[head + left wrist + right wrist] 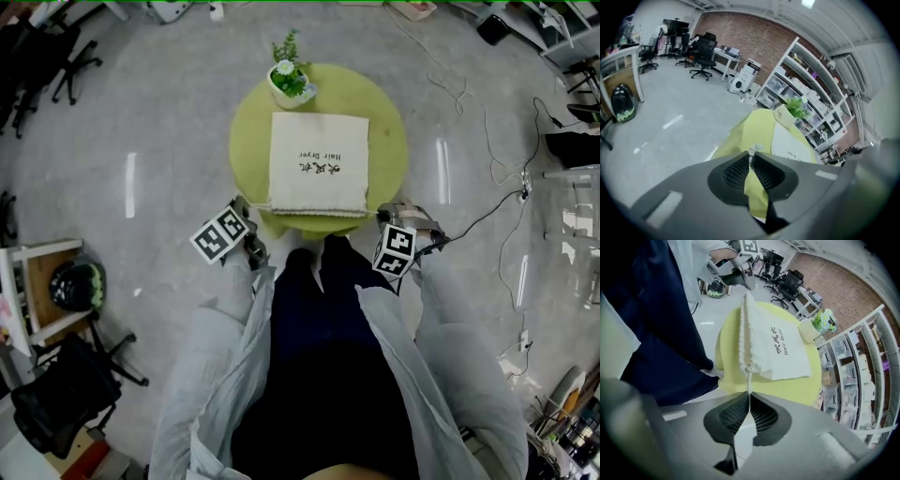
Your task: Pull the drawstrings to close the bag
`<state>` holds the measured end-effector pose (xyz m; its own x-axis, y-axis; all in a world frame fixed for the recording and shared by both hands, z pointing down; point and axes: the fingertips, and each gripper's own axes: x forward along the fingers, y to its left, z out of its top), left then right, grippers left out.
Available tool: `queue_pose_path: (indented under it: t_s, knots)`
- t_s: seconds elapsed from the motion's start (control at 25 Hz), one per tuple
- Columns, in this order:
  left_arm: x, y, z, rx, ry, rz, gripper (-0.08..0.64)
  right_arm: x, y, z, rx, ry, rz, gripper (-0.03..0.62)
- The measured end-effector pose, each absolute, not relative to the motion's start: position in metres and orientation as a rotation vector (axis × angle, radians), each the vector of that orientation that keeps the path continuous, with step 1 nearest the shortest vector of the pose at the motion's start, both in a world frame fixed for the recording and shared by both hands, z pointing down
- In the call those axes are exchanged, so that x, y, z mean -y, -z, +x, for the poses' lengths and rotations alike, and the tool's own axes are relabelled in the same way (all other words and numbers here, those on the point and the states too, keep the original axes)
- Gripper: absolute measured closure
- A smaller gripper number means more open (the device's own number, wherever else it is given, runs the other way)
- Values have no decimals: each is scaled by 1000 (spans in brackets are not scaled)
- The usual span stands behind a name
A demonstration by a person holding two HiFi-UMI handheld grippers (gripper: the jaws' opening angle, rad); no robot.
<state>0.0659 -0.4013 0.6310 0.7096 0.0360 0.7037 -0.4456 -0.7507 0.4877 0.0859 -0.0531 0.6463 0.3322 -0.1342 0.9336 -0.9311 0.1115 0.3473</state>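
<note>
Jaws of the left gripper (753,154) are clenched on the left drawstring (753,149), whose white knotted end shows just past the tips. Jaws of the right gripper (749,398) are likewise clenched on the right drawstring (749,383), a thin white cord running straight from the tips to a knot at the corner of the bag (780,345). From that knot the bag's mouth edge, gathered into a ruffled ridge, leads across to the left gripper (736,266) at its far end. In the head view the left gripper (246,211) and right gripper (386,217) flank the two near corners of the bag (319,159). The bag is cream with dark print reading "Hair Dryer". It lies flat on a round yellow-green tabletop (384,141), with its gathered edge toward the person. A plant (291,80) in a white pot stands at the far side of the tabletop, just beyond the bag's far left corner. Grey floor (141,112) surrounds the tabletop. The left gripper view also shows chairs (703,54) and shelves (811,79) against a brick wall.
</note>
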Motion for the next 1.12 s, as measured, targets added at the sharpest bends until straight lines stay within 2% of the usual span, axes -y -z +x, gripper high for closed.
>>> queue_pose_path:
  t_s: [1.12]
  knots:
    - [439, -626, 72, 432, -935, 2335, 511, 1, -639, 113, 1020, -818, 1258, 581]
